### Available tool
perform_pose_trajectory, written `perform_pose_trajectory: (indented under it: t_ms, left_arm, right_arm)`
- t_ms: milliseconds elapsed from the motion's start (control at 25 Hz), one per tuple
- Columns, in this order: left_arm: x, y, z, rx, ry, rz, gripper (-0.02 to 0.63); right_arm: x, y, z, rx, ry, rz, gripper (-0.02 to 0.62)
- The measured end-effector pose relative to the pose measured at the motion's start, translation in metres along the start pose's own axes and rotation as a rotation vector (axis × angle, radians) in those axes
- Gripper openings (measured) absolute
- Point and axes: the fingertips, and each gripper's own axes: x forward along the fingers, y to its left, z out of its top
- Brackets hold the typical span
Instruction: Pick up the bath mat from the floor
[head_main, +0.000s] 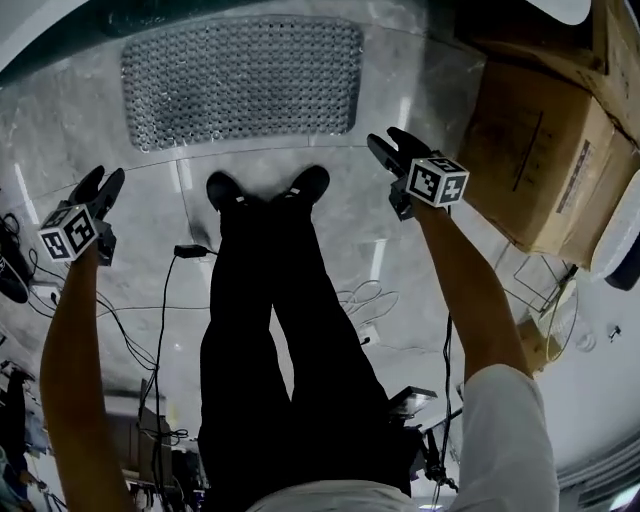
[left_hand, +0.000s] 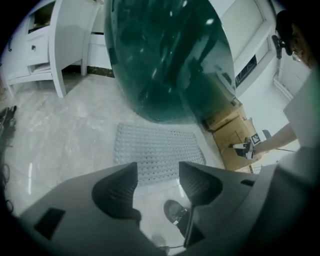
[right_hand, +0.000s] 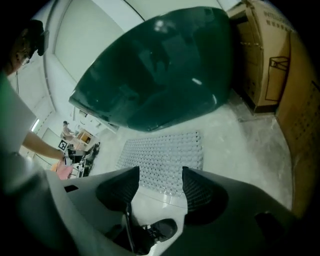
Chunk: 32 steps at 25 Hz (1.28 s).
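Note:
A grey, bumpy bath mat (head_main: 240, 80) lies flat on the pale marble floor, just beyond the person's black shoes (head_main: 268, 187). It also shows past the jaws in the left gripper view, the bath mat (left_hand: 157, 150), and in the right gripper view, the bath mat (right_hand: 165, 160). My left gripper (head_main: 98, 186) hangs open at the left, short of the mat's near-left corner. My right gripper (head_main: 392, 147) is open at the right, beside the mat's near-right corner. Nothing is between either pair of jaws, and neither touches the mat.
A dark green bathtub (left_hand: 170, 55) curves up right behind the mat. Large cardboard boxes (head_main: 545, 150) stand at the right, close to my right gripper. Cables (head_main: 150, 300) trail over the floor at the left and behind the legs. A white cabinet (left_hand: 45, 45) stands far left.

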Motion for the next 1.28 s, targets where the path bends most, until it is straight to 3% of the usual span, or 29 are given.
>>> perform_pose_trajectory:
  t_ms: [320,600,840,1040,1280]
  left_arm:
    - [0.070,0.061,-0.024,-0.022,0.027,0.028,0.273]
    - [0.127,0.119,-0.032,-0.007,0.051,0.098,0.299]
    - [0.176,0.168,-0.045,-0.011,0.120,0.135,0.310]
    - [0.208,0.178,-0.050,-0.034,0.167,0.117,0.310]
    - [0.226,0.181,-0.059,-0.017,0.209,0.136,0.317]
  right_arm:
    - [0.088,-0.033,-0.027,-0.017,-0.015,0.018,0.280]
    - [0.140,-0.086,-0.028,-0.046,-0.037,-0.058,0.282]
    - [0.165,-0.130,-0.039,-0.064,-0.020,-0.097,0.284]
    - [0.192,-0.139,-0.054,-0.068,0.054,-0.035,0.293]
    - [0.206,-0.147,-0.065,-0.040,0.091,-0.058,0.291]
